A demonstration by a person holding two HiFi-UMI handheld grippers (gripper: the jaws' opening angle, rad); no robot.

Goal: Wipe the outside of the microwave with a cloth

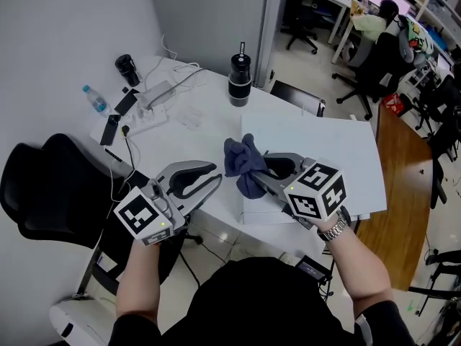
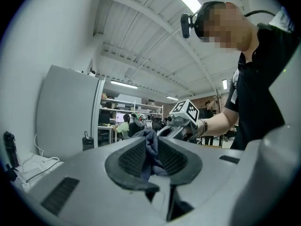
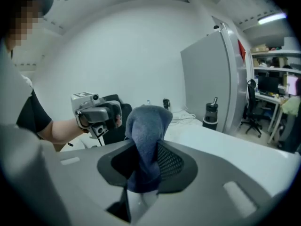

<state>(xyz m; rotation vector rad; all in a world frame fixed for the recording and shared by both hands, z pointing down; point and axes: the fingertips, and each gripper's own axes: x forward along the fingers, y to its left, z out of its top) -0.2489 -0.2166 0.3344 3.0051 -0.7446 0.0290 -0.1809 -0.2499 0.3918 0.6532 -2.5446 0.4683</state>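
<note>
From the head view, we see the right gripper [image 1: 253,173] with its claw closed on a dark blue cloth [image 1: 241,163], held bunched in the air above the white table [image 1: 209,132]. The left gripper [image 1: 215,180] sits just beside it, claw tips at the cloth's left edge. A black flask [image 1: 240,78] stands well behind them, and a wide white slab [image 1: 324,157] lies under the right gripper. We cannot make out a microwave here.

In the left gripper view, a fold of cloth [image 2: 149,147] stands between the narrow jaws, which seem to pinch it. The other gripper shows just past it.

In the right gripper view, the claw clamps the cloth [image 3: 146,140], whose top bulges up above the pads. The left gripper hangs close beyond.

We judge the task barely begun. The cloth is in hand, apparently being gathered between both claws, and touches no appliance. All of the wiping is left to do.
</note>
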